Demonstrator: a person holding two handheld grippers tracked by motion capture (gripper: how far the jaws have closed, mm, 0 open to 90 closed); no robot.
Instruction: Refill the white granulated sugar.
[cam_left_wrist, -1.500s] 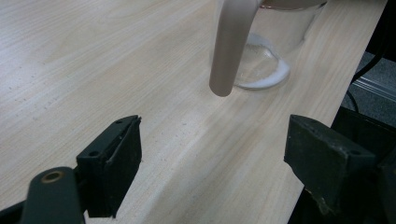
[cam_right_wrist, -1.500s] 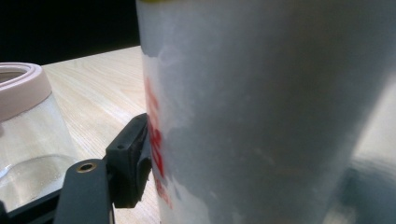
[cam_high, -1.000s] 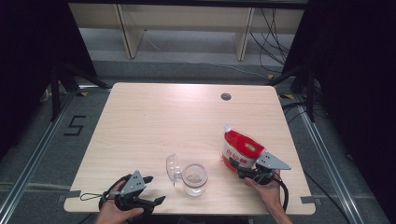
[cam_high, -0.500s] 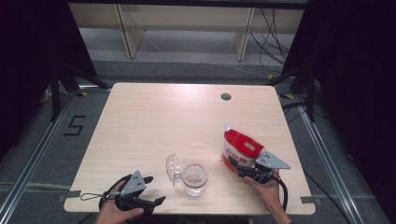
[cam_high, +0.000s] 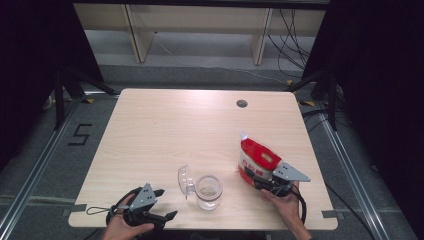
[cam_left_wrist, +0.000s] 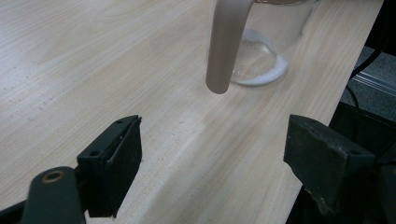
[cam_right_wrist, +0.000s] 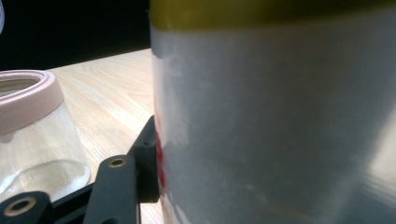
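high view: near the table's (cam_high: 165, 130) front edge a clear jar (cam_high: 208, 192) stands open, its lid (cam_high: 185, 179) hinged up on the left. toward the front right corner, the red pouch (cam_high: 256, 161) is clamped in the right gripper (cam_high: 264, 182). the left gripper (cam_high: 161, 204), jaws apart and empty, is rested at the front left. pouring is judged next; the pouch should be tipped slowly over the mouth while the jar is steadied.

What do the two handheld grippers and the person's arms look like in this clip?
Both are black handheld units. The left gripper and the right gripper each carry a grey three-cornered plate on top, dotted with small holes. Each claw has two blocky black jaws with brass-coloured rivets at the pivots. A black cable loops from each. No sleeves are visible on the forearms.
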